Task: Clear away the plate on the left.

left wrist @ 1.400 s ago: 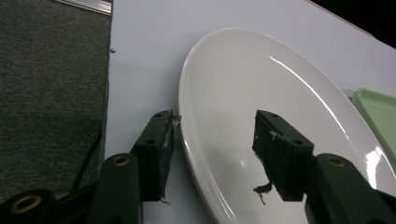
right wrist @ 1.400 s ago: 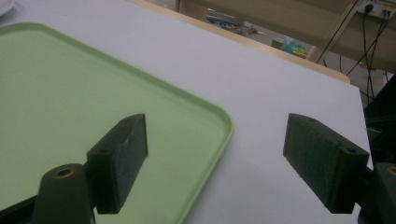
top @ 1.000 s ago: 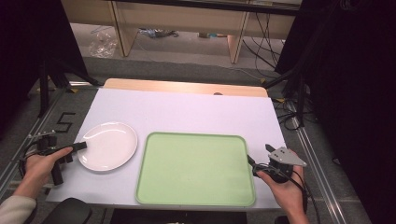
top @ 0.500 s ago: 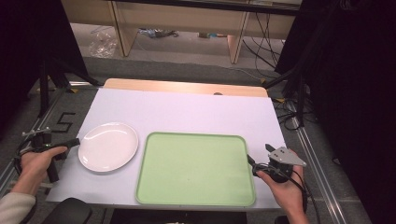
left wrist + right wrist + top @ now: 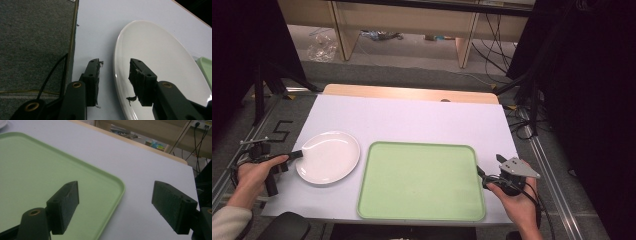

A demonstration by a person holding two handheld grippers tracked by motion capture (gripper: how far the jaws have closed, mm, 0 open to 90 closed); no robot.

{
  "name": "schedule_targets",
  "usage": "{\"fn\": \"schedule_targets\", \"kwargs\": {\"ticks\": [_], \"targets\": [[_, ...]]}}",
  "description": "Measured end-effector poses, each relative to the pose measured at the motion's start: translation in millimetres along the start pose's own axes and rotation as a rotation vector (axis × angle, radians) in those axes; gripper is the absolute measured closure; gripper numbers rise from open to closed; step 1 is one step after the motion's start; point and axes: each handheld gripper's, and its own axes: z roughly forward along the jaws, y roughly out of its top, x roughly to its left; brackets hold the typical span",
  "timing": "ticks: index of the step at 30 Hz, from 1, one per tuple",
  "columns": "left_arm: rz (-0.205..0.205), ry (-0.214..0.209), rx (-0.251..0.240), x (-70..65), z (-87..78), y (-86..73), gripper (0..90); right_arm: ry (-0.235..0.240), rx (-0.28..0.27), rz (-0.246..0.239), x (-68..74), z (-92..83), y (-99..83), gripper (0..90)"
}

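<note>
A white plate point(image 5: 328, 157) lies on the white table at the left, beside a light green tray point(image 5: 422, 180) that has nothing on it. My left gripper point(image 5: 296, 154) is open at the plate's left rim. In the left gripper view the plate point(image 5: 160, 62) has its rim between the two jaws of that gripper point(image 5: 113, 82), one jaw over the plate and one over the table. My right gripper point(image 5: 482, 175) is wide open at the tray's right edge. In the right gripper view one jaw of it point(image 5: 115, 205) hangs over the tray point(image 5: 37, 170) and the other over bare table.
The white table top point(image 5: 412, 120) runs back to a wooden strip point(image 5: 412, 93). Grey carpet point(image 5: 32, 45) lies just beyond the table's left edge. Metal rails point(image 5: 547, 170) flank the table, and cables point(image 5: 522, 125) lie on the floor at the right.
My left hand has drawn a little to the left, its jaws still at the plate's rim. The plate, the tray and the right gripper have not moved.
</note>
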Motion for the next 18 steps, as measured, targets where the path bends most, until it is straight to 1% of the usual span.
{"fn": "schedule_targets", "kwargs": {"ticks": [3,4,5,6,9,10,11,13,14,15,16,17,18], "targets": [[0.001,-0.002,0.009,-0.3,-0.1,-0.2,60.0,-0.003,-0.006,0.003,0.3,0.7,-0.3,22.7],[-0.007,0.002,0.024,-1.3,-1.0,0.5,60.1,0.001,0.000,0.003,0.0,0.0,-0.1,22.7],[-0.007,0.002,0.024,-1.3,-1.0,0.5,60.3,0.001,0.000,0.003,0.0,0.0,-0.1,22.7],[-0.015,-0.008,0.045,-2.4,-1.5,0.4,60.3,0.001,0.001,-0.001,-0.3,-0.1,-0.3,22.7],[-0.040,-0.012,0.070,-4.0,-1.8,1.4,60.1,-0.001,-0.003,0.003,0.0,0.4,-0.4,22.7],[-0.051,-0.017,0.085,-4.4,-2.0,1.8,60.4,-0.002,-0.003,-0.001,0.0,0.5,-0.5,22.7],[-0.064,-0.025,0.088,-4.1,-1.8,2.1,60.0,-0.001,-0.003,0.000,0.0,0.5,-0.5,22.7],[-0.072,-0.033,0.093,-2.7,-1.9,2.1,60.0,-0.003,-0.003,0.002,0.1,0.8,-0.5,22.7],[-0.072,-0.033,0.093,-2.7,-1.9,2.1,60.7,-0.003,-0.003,0.002,0.1,0.8,-0.5,22.7],[-0.097,-0.052,0.091,-0.4,-1.1,1.3,62.5,0.010,0.013,0.011,0.9,0.0,-0.3,22.7],[-0.097,-0.052,0.091,-0.4,-1.1,1.3,64.9,0.010,0.013,0.011,0.9,0.0,-0.3,22.7],[-0.118,-0.062,0.090,1.5,-0.1,0.3,67.0,0.006,0.006,0.011,1.2,0.6,-0.3,22.7],[-0.118,-0.062,0.090,1.5,-0.1,0.3,69.4,0.005,0.005,0.011,1.1,0.6,-0.3,22.7]]}}
